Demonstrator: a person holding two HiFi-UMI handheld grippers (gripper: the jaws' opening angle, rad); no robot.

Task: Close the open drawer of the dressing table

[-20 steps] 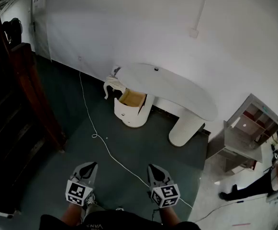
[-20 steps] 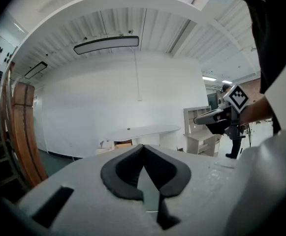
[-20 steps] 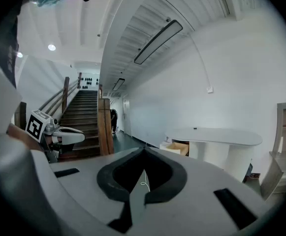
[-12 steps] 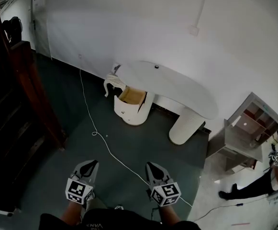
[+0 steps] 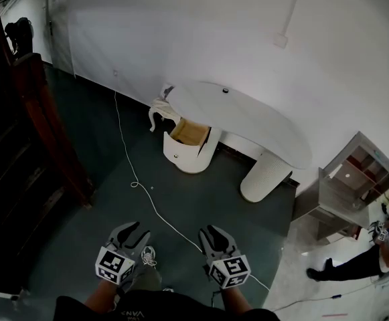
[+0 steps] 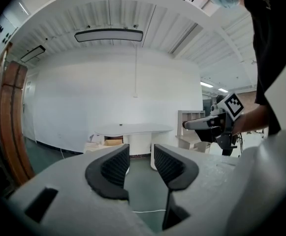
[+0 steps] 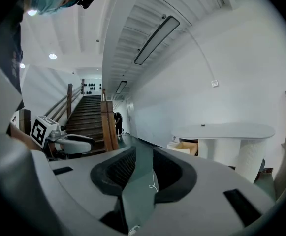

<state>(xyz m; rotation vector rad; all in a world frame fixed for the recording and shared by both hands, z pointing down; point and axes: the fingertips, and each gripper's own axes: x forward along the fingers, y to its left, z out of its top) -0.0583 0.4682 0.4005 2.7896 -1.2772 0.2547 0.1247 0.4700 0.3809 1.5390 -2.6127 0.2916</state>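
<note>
A white dressing table (image 5: 248, 122) with an oval top stands against the far wall. Its rounded left pedestal has a drawer (image 5: 189, 135) pulled out, wooden inside showing. The table also shows far off in the left gripper view as the table (image 6: 133, 129) and in the right gripper view as the table (image 7: 226, 132), the open drawer (image 7: 187, 146) beside it. My left gripper (image 5: 132, 231) and right gripper (image 5: 212, 235) are held low near my body, well short of the table. Both stand open with nothing between their jaws.
A white cable (image 5: 147, 199) runs across the dark green floor from the wall toward me. A dark wooden staircase (image 5: 27, 146) fills the left. A small shelf unit (image 5: 348, 179) stands at the right, near a person's leg and shoe (image 5: 335, 267).
The view has shifted slightly nearer the table. Both grippers have moved a little inward and forward in the head view; their jaws stay open.
</note>
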